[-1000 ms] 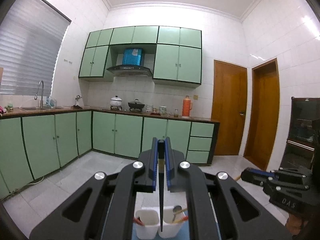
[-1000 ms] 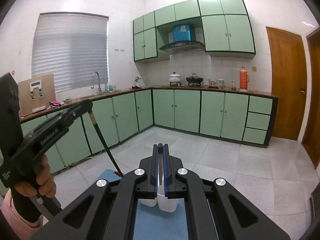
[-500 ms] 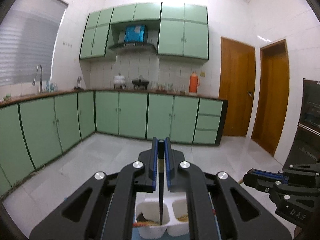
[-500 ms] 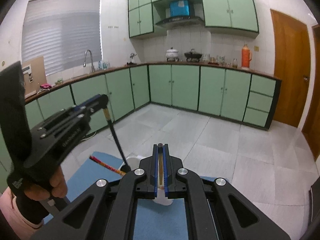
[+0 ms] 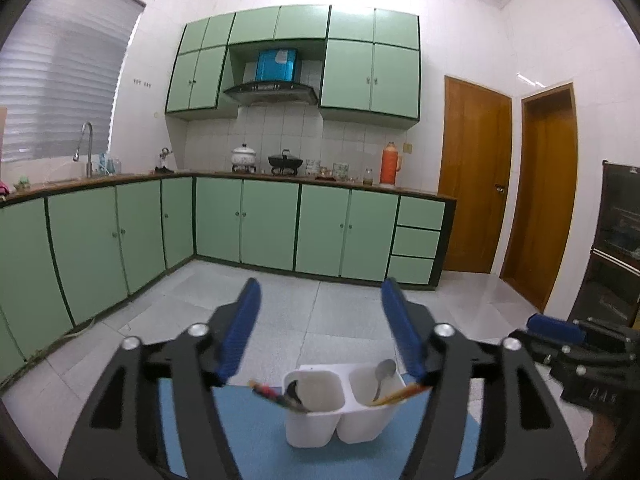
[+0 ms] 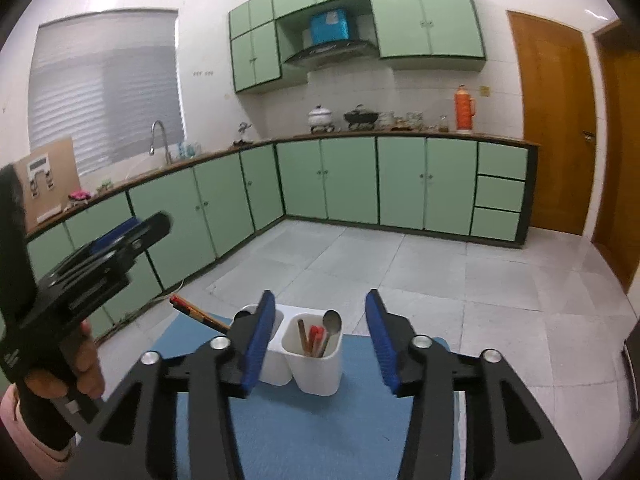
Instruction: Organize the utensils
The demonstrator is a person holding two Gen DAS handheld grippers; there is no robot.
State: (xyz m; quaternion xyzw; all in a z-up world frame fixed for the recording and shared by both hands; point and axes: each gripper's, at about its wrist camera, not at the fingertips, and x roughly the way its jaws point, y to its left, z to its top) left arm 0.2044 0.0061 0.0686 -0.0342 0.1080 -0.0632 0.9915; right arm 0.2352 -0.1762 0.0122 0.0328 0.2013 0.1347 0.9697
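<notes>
The left gripper point(image 5: 320, 328) stands wide open with nothing between its blue pads point(image 5: 240, 332), hovering above and just behind the white two-cup utensil holder point(image 5: 340, 408). The right gripper point(image 6: 320, 340) is likewise spread wide and empty, looking down on the same holder from close by.

The holder sits on a blue mat point(image 6: 312, 432) covering the table. Its right cup holds a metal spoon point(image 6: 331, 326) and some red and brown chopsticks point(image 6: 312, 340), all standing upright. In the left cup a dark spoon point(image 5: 294, 392) lies low, and a pair of red-tipped dark chopsticks point(image 6: 196, 314) leans out over the rim at a steep slant, its end poking well past the cup.

From where I stand, the sorting looks close to done: every utensil I can see is in one cup or the other, and no loose piece shows on the mat. What might be left is tidying that slanted pair, which looks apt to tip, though parts of the mat are hidden behind the grippers.
</notes>
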